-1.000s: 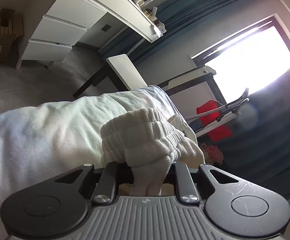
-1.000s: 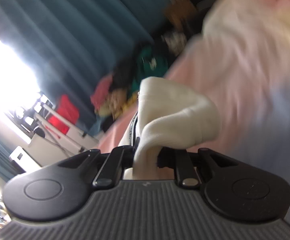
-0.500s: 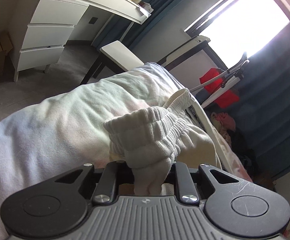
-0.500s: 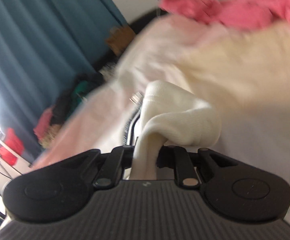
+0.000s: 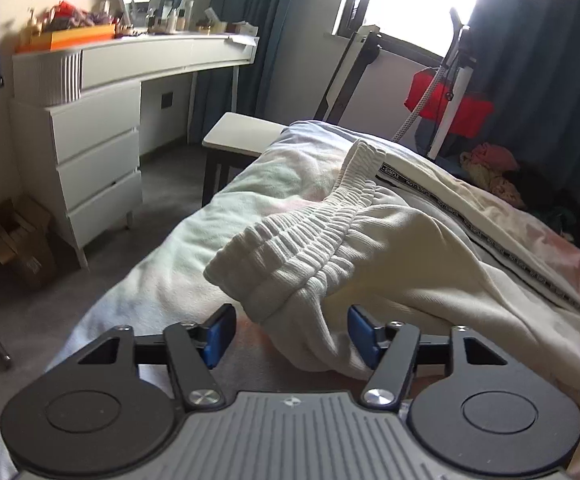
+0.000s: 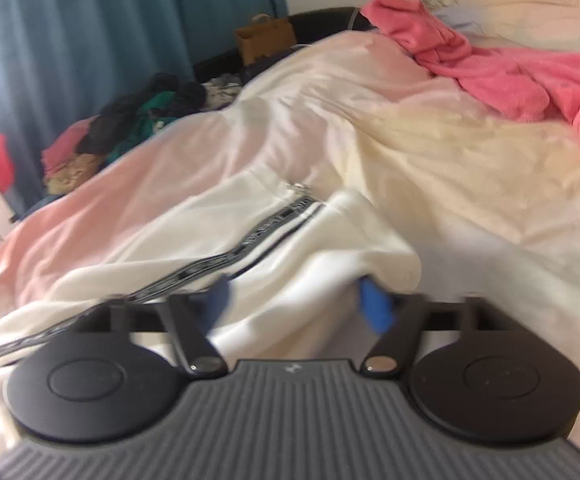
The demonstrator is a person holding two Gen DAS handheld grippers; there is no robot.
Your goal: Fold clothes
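A cream zip-up jacket (image 5: 402, 248) lies on the bed, its ribbed hem (image 5: 310, 236) bunched toward the left wrist camera and a black-and-white printed zipper tape (image 5: 470, 216) running along it. My left gripper (image 5: 292, 334) is open, its blue pads either side of the hem fabric, which lies loose between them. In the right wrist view the same jacket (image 6: 290, 264) lies on the bed, zipper tape (image 6: 265, 236) showing. My right gripper (image 6: 296, 306) is open, with a fold of the jacket draped over and between its blue pads.
The bed has a pale pink-and-cream duvet (image 6: 430, 152). A pink towel (image 6: 510, 68) lies near the headboard. A pile of clothes (image 6: 129, 120) sits on the floor by teal curtains. A white dresser (image 5: 97, 152), a bench (image 5: 241, 140) and a red box (image 5: 450, 100) stand beyond the bed's foot.
Both grippers were shut on the jacket and carried it down toward the bed. Now both have opened and the jacket lies released on the duvet.
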